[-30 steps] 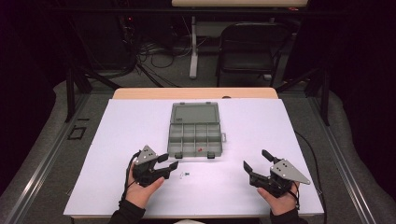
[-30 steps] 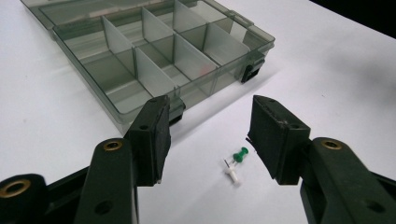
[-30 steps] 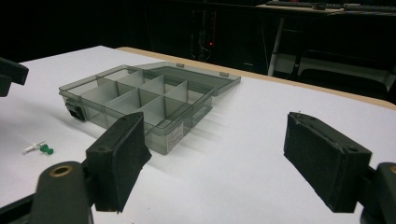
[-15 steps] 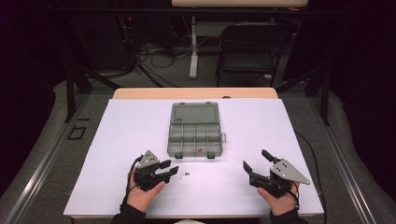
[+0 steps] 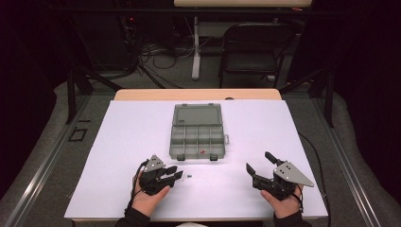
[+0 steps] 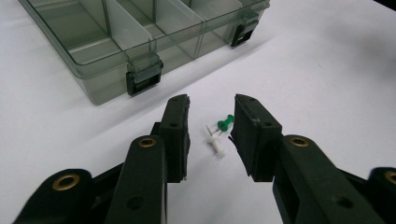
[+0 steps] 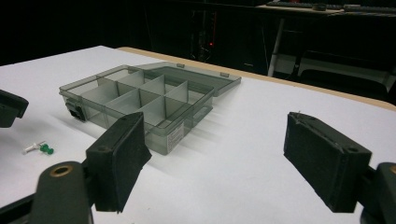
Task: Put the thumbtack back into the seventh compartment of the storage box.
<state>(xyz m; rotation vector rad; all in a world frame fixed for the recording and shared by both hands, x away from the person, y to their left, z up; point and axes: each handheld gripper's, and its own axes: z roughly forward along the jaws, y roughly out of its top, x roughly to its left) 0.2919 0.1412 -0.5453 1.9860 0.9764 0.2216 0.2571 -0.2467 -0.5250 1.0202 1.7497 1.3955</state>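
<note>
In the high view, the left hand-held gripper [image 5: 178, 175] lies low on the white desk [image 5: 118, 142] with its tips just beside two small pushpins [image 5: 188, 177], while the right hand-held gripper [image 5: 259, 163] rests well apart with its jaws spread wide, and the grey compartment box [image 5: 196, 137] stands open between and beyond them. In the left gripper view, the jaws have just been closing and stand on both sides of the green pushpin [image 6: 225, 123] and the white pushpin [image 6: 215, 144], not yet pressing them. In the right gripper view, the wide jaws hold nothing, and the box [image 7: 140, 100] lies ahead with the pushpins [image 7: 39, 148] at its left.
</note>
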